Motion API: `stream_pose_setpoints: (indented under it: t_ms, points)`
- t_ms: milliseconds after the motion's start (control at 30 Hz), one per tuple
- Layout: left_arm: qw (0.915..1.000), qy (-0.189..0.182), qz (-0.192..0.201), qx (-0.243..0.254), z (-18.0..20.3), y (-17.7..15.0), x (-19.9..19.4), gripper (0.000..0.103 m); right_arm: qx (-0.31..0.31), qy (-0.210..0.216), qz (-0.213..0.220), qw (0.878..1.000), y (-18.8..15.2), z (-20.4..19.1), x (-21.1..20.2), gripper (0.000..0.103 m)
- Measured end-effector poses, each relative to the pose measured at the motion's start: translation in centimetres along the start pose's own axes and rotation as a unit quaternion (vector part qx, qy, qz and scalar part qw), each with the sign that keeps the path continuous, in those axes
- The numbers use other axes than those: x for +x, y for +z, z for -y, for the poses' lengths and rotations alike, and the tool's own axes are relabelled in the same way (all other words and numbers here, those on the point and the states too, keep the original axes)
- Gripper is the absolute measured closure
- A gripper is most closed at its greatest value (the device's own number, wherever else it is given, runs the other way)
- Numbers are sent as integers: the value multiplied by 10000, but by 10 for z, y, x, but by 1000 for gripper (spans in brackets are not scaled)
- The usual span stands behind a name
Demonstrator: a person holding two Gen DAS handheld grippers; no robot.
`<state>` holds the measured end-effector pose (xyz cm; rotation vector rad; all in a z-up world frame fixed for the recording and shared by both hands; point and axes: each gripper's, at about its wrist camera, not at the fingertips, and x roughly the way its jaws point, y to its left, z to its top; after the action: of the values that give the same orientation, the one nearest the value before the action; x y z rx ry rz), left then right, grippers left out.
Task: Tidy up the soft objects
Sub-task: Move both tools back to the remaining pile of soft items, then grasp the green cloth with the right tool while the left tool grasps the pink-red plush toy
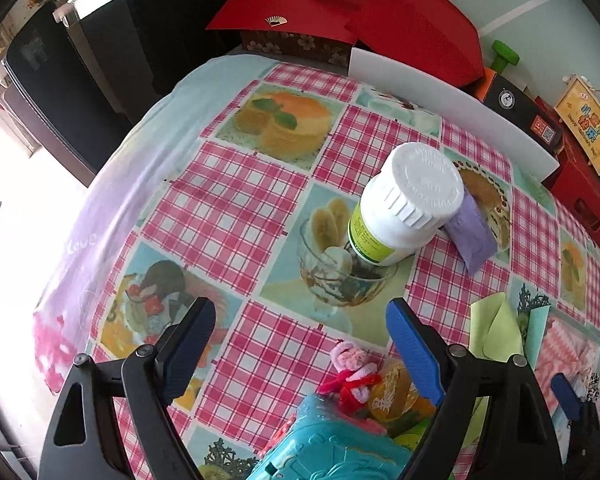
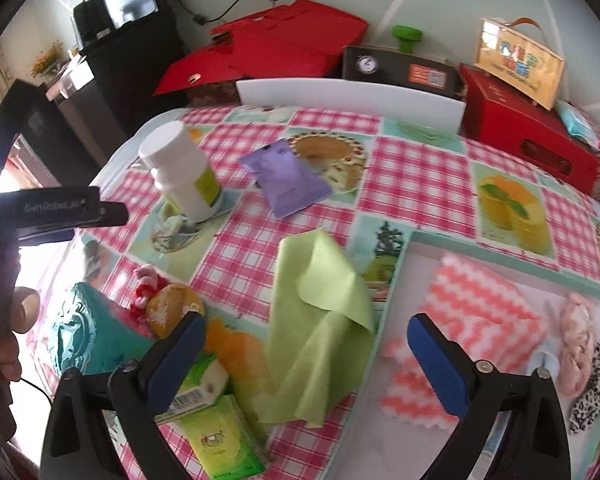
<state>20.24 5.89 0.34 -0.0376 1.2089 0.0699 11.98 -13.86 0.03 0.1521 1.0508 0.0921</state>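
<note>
A light green cloth point(image 2: 320, 320) lies crumpled on the checked tablecloth, draped over the rim of a shallow pale tray point(image 2: 500, 242). The tray holds a pink-and-white wavy cloth point(image 2: 472, 320), a pink soft toy point(image 2: 576, 336) and a leopard-print scrunchie point(image 2: 596, 384). My right gripper point(image 2: 306, 364) is open and empty just above the green cloth. My left gripper point(image 1: 300, 344) is open and empty above a small pink-and-red yarn doll point(image 1: 352, 372). The doll point(image 2: 146, 284) lies beside a teal packet point(image 2: 80, 332) and an orange packet point(image 2: 172, 308). The green cloth point(image 1: 496, 328) also shows at the right of the left wrist view.
A white pill bottle point(image 1: 404, 204) stands mid-table next to a purple sachet point(image 1: 472, 232). Green tissue packs point(image 2: 216, 428) lie near the front edge. Red boxes point(image 2: 528, 136), a black box point(image 2: 400, 68) and a white board point(image 2: 348, 98) line the back.
</note>
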Motion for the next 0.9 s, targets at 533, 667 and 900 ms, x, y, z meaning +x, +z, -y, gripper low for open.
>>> stream_pose_setpoints:
  t_ms: [533, 667, 900]
  points:
    - [9997, -174, -86, -116, -2, 0, 7, 16, -116, 300, -404, 9987, -7, -7, 26, 37]
    - [9996, -204, -90, -147, -3, 0, 7, 16, -48, 218, -536, 9983, -9, -3, 32, 40]
    - [9994, -283, -109, -173, -4, 0, 8, 16, -54, 48, -766, 9970, -12, 0, 42, 46]
